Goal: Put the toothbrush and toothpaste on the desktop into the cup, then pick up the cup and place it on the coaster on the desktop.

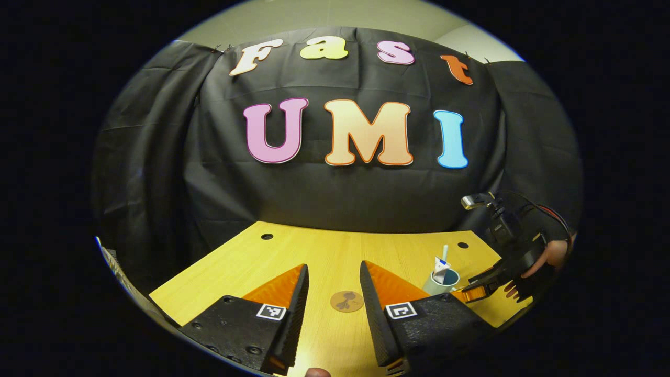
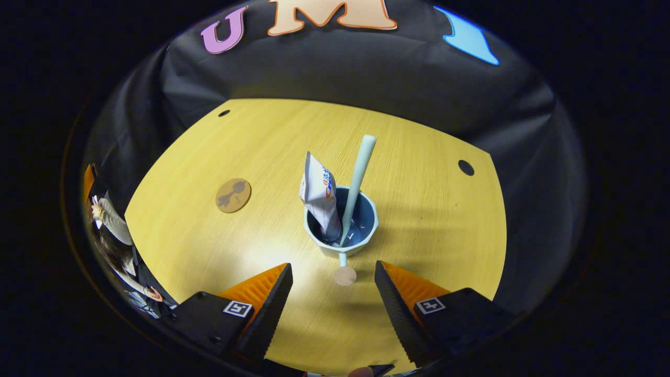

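Note:
A pale blue cup (image 2: 343, 230) stands upright on the wooden desktop (image 2: 419, 220), holding a white toothpaste tube (image 2: 319, 196) and a light green toothbrush (image 2: 357, 180) that lean out of it. My right gripper (image 2: 333, 285) hovers open just in front of and above the cup, not touching it. A round brown coaster (image 2: 233, 195) lies to the cup's left. In the left gripper view, my left gripper (image 1: 334, 285) is open above the desk with the coaster (image 1: 347, 301) between its fingers farther off. The cup (image 1: 442, 283) stands at right, beside the other gripper (image 1: 484, 288) held by a hand.
Round cable holes (image 2: 466, 167) (image 2: 224, 112) sit near the desk's far corners. The black cloth wall (image 1: 335, 193) closes off the back of the desk. The desk's front left edge (image 1: 162, 309) drops away.

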